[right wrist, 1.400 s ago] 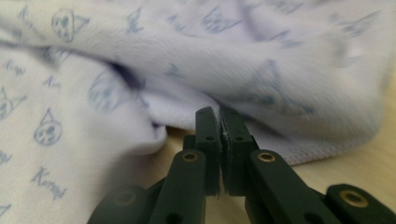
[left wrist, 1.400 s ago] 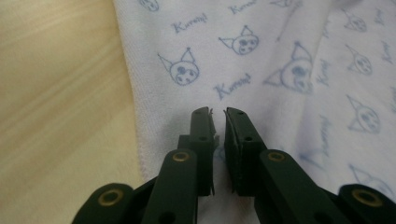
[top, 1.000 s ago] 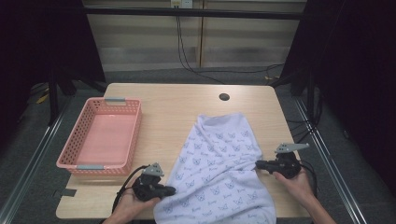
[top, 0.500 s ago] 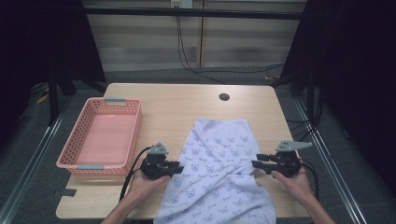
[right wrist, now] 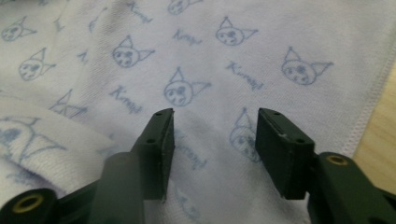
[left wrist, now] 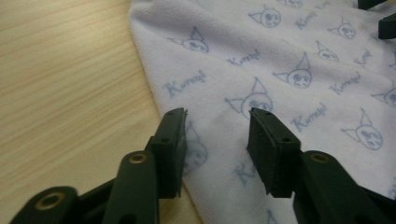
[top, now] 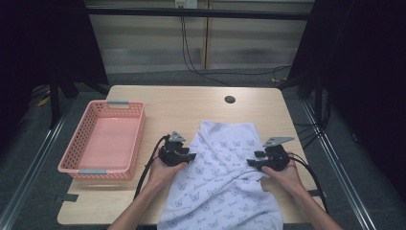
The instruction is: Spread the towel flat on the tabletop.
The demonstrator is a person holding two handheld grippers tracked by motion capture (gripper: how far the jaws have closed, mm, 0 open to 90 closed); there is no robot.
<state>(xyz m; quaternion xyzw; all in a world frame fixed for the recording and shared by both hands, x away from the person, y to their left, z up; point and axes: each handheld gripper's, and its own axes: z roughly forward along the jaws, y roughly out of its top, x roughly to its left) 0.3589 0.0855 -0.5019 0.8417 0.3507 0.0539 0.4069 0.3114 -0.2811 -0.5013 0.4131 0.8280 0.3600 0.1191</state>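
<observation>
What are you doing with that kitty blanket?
A person is handling a white cloth printed with little cat faces on a wooden table. The left gripper is at its left edge and the right gripper at its right edge. Both grippers' jaws have just been opening, with cloth under them, not pinched. A pink basket sits at the left.

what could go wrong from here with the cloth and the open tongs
1. Both tongs, left and right, have just been opening with nothing clamped, so the printed cloth may shift or its fold slacken.
2. The cloth's near end hangs over the table edge by the person; it might slide off.
3. The left tongs sit right at the cloth's side edge; closing there could catch too little fabric.
</observation>
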